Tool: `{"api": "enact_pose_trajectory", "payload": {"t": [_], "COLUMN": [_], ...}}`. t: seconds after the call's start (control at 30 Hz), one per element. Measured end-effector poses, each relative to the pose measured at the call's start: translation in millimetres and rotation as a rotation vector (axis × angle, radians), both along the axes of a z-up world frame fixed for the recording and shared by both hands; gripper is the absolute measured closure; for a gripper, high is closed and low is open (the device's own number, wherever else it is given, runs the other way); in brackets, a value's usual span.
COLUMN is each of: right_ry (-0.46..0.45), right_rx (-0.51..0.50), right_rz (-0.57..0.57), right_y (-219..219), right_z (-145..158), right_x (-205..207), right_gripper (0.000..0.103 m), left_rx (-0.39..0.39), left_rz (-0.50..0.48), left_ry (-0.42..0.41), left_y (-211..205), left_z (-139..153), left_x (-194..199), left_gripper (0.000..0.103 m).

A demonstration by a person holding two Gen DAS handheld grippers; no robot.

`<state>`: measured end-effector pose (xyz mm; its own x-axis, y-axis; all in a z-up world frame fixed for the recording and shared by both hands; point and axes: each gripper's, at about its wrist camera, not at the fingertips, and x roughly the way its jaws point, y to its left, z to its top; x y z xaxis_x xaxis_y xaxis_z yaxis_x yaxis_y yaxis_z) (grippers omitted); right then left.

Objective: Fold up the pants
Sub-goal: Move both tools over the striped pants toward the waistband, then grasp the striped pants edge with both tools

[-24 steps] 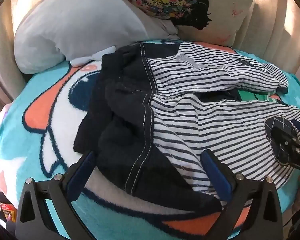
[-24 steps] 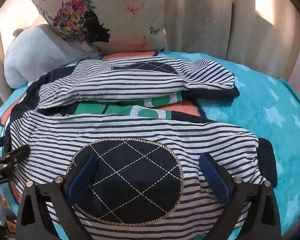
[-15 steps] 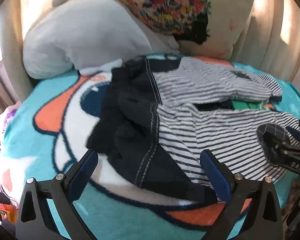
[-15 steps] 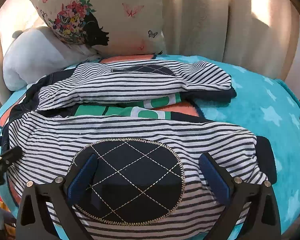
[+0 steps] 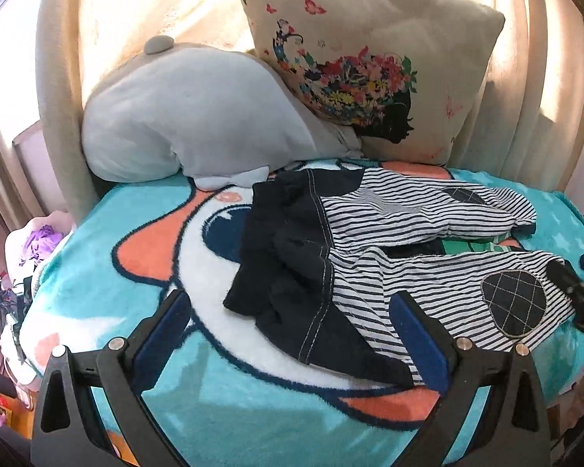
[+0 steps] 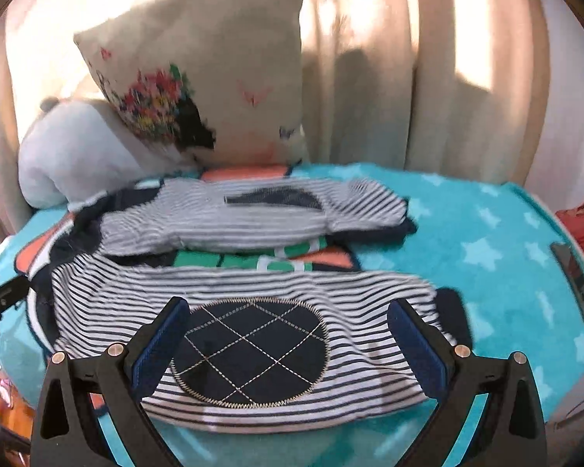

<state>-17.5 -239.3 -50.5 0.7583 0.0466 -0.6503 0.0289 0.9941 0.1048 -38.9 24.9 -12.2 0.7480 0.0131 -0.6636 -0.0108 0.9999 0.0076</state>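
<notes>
So far, nothing of the fold shows: your striped pants [image 5: 416, 268] lie spread on the turquoise blanket [image 5: 144, 241] of the bed, dark waistband [image 5: 288, 257] bunched at the left, both legs running out to the right and apart, with the blanket's green-and-orange print visible between them. The far leg [image 6: 253, 214] sits just in front of the floral cushion [image 5: 370, 58] and the grey plush pillow [image 5: 183, 116]; the near leg carries the quilted knee patch [image 6: 249, 354].

Your left hand-held gripper [image 5: 292, 334] stands wide and empty, near the waistband's near edge. Your right hand-held gripper [image 6: 288, 340] is just as wide, its pads on either side of the knee patch and not pressing on it (whether they touch the cloth is hard to tell).

By my reading, everything is left: lay one leg over the other, smooth the bunched waist, then fold the length across. The rumpled waistband looks likeliest to spoil a tidy fold.
</notes>
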Motion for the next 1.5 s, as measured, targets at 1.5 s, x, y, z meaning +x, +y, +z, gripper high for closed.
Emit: {"api": "enact_pose_trajectory", "payload": {"t": [1.5], "right_ry": [0.255], "right_rx": [-0.152], "right_rz": [0.336], "right_y": [-80.4], "right_z": [-6.1], "right_x": [196.2], "right_gripper": [0.003], "left_rx": [-0.009], "left_rz": [-0.477], "left_ry": [0.347], "left_y": [-67.7], "left_z": [-26.0], "left_x": [252.4], "left_gripper": [0.011]}}
